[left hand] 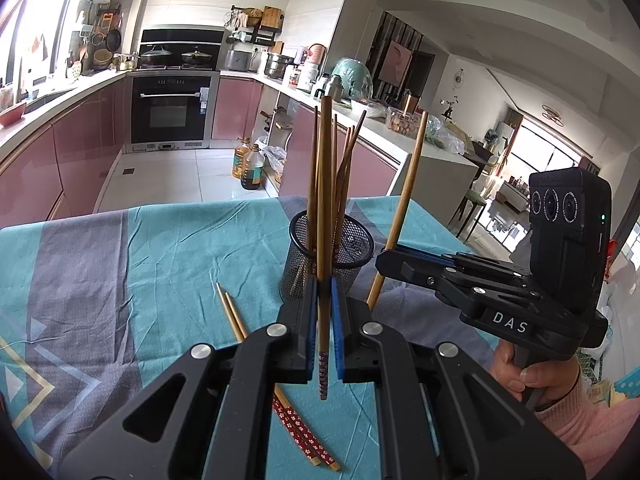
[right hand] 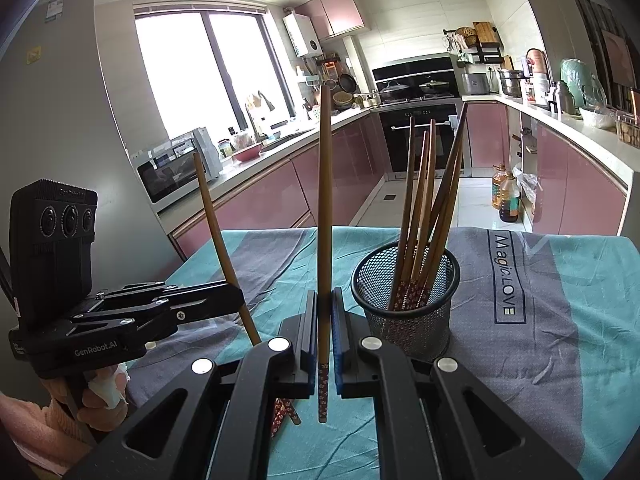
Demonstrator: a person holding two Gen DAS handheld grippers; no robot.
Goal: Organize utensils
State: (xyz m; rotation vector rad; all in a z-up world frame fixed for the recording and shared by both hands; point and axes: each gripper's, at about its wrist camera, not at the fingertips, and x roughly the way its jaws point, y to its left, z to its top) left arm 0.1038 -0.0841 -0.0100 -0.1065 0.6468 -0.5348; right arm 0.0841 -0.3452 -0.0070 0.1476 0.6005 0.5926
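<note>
My left tool (left hand: 324, 320) is clamped on one upright chopstick (left hand: 325, 208), and my right tool (right hand: 325, 320) on another (right hand: 324, 220). The mesh cup (left hand: 332, 256) of chopsticks stands just ahead, between them; two loose chopsticks (left hand: 236, 320) lie on the surface (left hand: 160, 260) under my left tool.

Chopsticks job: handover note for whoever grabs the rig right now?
Left gripper: shut on one chopstick, held upright, patterned end down.
Right gripper: shut on another chopstick, also upright, patterned end down.
Mesh holder stands on the tablecloth just beyond both grippers and holds several chopsticks, patterned ends down.
Done: those sticks are in the holder.
Left: drop both held sticks into the holder, then pick up the loose pair lying flat on the cloth under the left gripper and add it.
</note>
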